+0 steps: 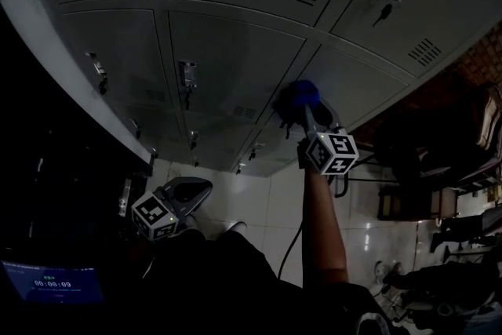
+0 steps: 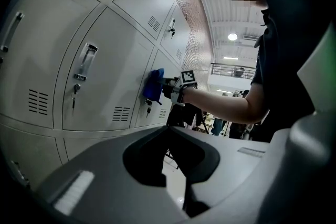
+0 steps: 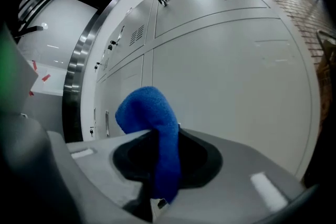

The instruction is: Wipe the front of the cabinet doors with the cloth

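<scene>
The right gripper (image 1: 310, 118) has its jaws closed on the blue cloth (image 3: 152, 128). The cloth is pinched at its lower part. Its free upper fold bulges out ahead of the jaw tips, so fabric rather than plastic meets the metal.

In the left gripper view, this fold appears to lie against the front of the cabinet doors (image 1: 235, 51). It sits on a lower door, just past a keyed latch (image 2: 148, 102). The arm is extended, probably so that the jaws point squarely at the panel.

The left gripper (image 1: 196, 186) has its jaws drawn together with nothing between them. It hangs low, well apart from the doors. It has no part in the wipe and is out of the right gripper's way.

The wiping step appears to be in hand. The door surface to either side of the jaws is presumably yet to be covered.
</scene>
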{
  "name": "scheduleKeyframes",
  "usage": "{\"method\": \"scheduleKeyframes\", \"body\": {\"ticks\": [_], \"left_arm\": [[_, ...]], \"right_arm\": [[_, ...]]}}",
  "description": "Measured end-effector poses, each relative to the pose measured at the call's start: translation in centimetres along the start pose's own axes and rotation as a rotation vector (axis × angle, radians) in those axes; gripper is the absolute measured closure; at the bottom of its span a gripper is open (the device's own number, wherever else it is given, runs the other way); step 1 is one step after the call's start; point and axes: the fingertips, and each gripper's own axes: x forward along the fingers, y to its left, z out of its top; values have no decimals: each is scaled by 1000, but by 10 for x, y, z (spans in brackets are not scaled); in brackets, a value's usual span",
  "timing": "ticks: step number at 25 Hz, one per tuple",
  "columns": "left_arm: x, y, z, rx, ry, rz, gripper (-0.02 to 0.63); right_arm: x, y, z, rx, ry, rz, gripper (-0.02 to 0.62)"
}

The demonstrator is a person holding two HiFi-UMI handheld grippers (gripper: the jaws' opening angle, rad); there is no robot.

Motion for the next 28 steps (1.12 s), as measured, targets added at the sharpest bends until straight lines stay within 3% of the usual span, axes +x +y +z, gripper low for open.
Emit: {"method": "scheduleKeyframes", "body": {"ticks": [28], "left_arm": [[58, -30, -3, 8, 40, -85, 606]], "right_arm": [[-108, -193, -22, 88, 7, -383, 517]]}}
